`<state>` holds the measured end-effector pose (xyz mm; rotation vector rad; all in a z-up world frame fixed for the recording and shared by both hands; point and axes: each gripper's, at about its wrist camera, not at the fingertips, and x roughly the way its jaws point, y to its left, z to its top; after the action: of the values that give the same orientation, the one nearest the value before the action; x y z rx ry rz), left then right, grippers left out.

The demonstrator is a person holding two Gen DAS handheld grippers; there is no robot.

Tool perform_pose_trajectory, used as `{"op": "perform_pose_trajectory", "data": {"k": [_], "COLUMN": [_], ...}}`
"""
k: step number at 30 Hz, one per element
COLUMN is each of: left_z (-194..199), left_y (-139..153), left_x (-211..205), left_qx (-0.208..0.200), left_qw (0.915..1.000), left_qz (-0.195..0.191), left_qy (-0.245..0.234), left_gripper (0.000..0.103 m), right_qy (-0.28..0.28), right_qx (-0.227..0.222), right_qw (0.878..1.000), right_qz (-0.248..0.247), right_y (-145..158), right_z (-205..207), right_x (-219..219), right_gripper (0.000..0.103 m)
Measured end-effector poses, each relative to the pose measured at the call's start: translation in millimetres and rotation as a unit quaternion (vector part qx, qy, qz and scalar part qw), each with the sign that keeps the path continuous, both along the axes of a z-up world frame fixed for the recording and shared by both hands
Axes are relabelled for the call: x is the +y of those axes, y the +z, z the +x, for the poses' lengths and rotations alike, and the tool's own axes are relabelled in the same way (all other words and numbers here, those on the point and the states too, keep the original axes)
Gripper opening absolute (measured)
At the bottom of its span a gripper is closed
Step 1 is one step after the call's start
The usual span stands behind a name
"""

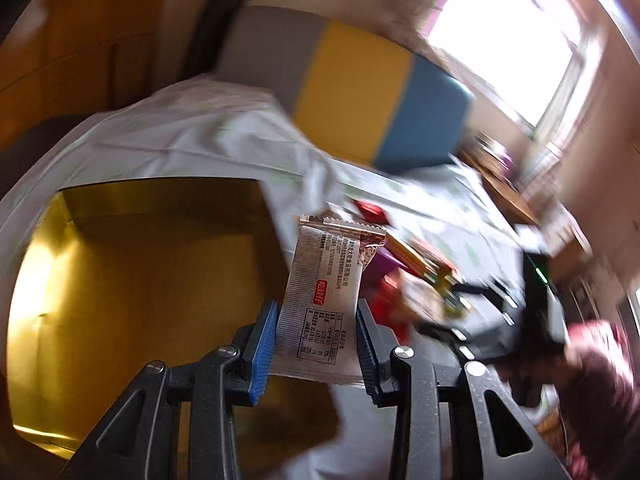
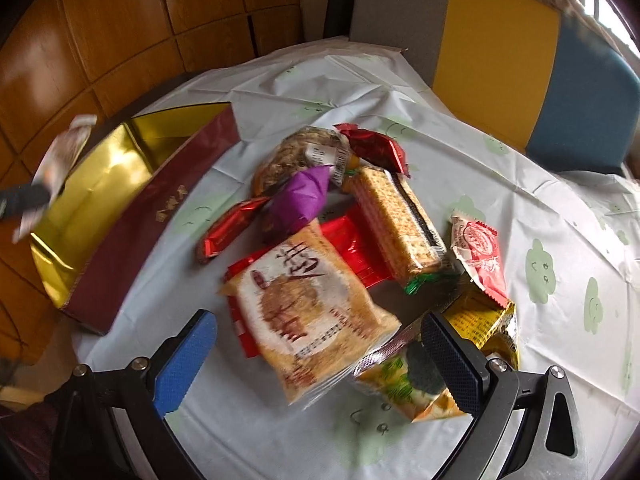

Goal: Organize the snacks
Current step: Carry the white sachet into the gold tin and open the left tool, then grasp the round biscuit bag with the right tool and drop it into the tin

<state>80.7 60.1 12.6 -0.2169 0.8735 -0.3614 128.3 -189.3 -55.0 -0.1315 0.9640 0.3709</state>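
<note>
Between the left gripper's (image 1: 318, 344) blue pads stands a silver snack sachet (image 1: 324, 304), pinched upright, with the gold-lined box (image 1: 132, 264) ahead and to its left; the step looks like carrying it there, then releasing. Ahead of the right gripper (image 2: 320, 354), wide open and empty, lies an orange biscuit packet (image 2: 308, 312), probably next.

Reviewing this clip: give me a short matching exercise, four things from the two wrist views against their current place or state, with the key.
Things:
1. silver printed snack wrapper
2. right gripper
3. gold-lined dark red gift box
4. purple foil-wrapped snack

States:
A. open, poised over the tan biscuit packet
B. in the snack pile on the white tablecloth
C. clamped in the left gripper
D. open at the table's edge, no snacks visible inside

Pairs: 1-C, 2-A, 3-D, 4-B
</note>
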Motion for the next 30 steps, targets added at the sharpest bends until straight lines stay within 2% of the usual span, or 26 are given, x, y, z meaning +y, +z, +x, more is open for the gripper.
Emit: {"op": "perform_pose_trajectory", "data": {"k": [3, 7, 9, 11, 12, 13, 18, 23, 30], "left_z": [32.1, 66.6, 77.5, 80.7, 79.1, 75.8, 42.8, 7.5, -25.4], "left_y": [-10.3, -26.6, -35.4, -41.0, -42.8, -44.5, -42.9, -39.7, -43.5], "left_x": [16.4, 25.1, 30.4, 30.0, 27.5, 25.1, 11.8, 3.2, 10.1], "left_qx": [0.023, 0.046, 0.064, 0.071, 0.07, 0.069, 0.058, 0.041, 0.045], "left_qw": [0.9988, 0.9947, 0.9921, 0.9911, 0.9914, 0.9918, 0.9937, 0.9935, 0.9879], "left_qz": [-0.015, 0.003, 0.002, 0.003, 0.008, 0.011, 0.034, 0.073, 0.111], "left_qy": [0.04, 0.092, 0.108, 0.112, 0.11, 0.107, 0.09, 0.077, 0.098], "left_gripper": [0.037, 0.04, 0.041, 0.047, 0.05, 0.05, 0.05, 0.05, 0.05], "right_qy": [-0.002, 0.003, 0.01, 0.02, 0.025, 0.028, 0.034, 0.02, 0.012], "right_qx": [-0.007, -0.008, -0.004, -0.007, -0.009, -0.01, 0.006, 0.019, 0.036], "right_qw": [1.0, 1.0, 1.0, 1.0, 0.999, 0.999, 0.999, 0.999, 0.998], "right_qz": [-0.006, -0.012, -0.013, -0.021, -0.021, -0.02, -0.015, 0.039, 0.053], "right_y": [-2.4, -6.7, -10.1, -11.8, -11.2, -9.8, -7.1, 3.3, 6.3], "right_z": [3.2, 5.4, 7.0, 6.0, 4.6, 2.3, -1.0, -4.3, -11.5], "right_x": [1.2, 3.0, 6.4, 11.1, 13.1, 13.3, 16.8, 10.3, 18.6], "right_gripper": [0.1, 0.092, 0.078, 0.07, 0.063, 0.061, 0.06, 0.06, 0.06]}}
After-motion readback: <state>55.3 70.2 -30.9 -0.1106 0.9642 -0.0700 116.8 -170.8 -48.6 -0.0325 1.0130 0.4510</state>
